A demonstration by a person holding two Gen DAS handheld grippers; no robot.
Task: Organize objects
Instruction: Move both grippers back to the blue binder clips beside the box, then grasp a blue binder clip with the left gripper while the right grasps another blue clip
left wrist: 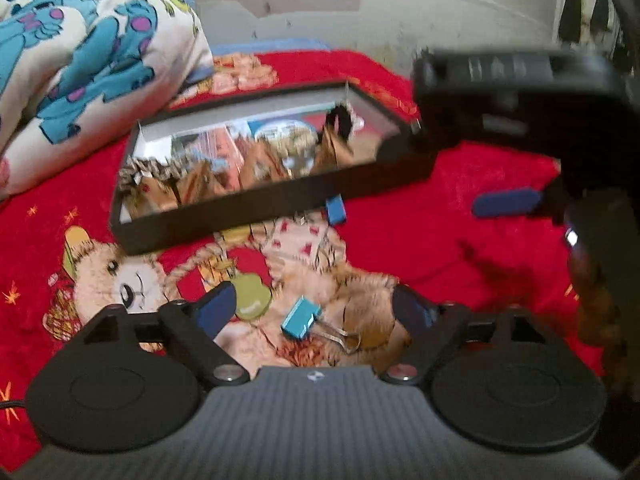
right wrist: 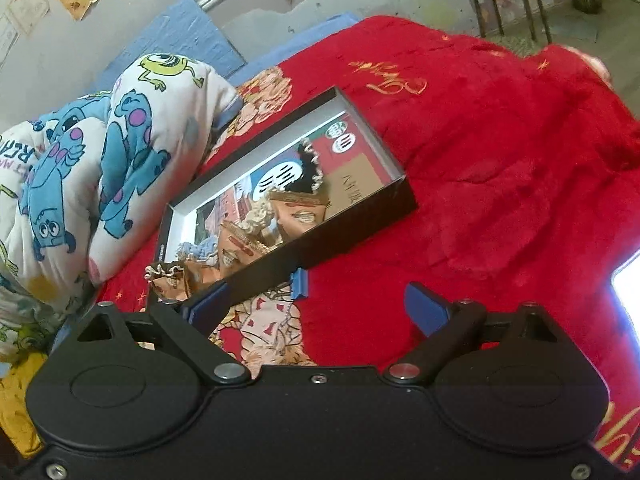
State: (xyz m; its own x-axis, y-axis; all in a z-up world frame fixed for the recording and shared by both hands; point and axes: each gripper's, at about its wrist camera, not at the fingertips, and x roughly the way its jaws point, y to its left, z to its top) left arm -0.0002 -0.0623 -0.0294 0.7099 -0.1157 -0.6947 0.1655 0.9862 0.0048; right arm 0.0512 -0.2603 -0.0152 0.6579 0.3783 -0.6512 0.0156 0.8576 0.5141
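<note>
Red blanket (right wrist: 500,168) | left gripper (left wrist: 316,310) apart, empty | right gripper (right wrist: 316,308) apart, empty

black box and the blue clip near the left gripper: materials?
Black box: looks like matte cardboard; thin straight walls, pale lining. Blue binder clip: probably painted sheet metal with bare wire handles; folded body, silvery loops. Blur leaves both uncertain.

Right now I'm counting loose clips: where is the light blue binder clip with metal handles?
In the left wrist view, the light blue binder clip lies on the red blanket, between the open left gripper fingers, in front of the black box.
</note>
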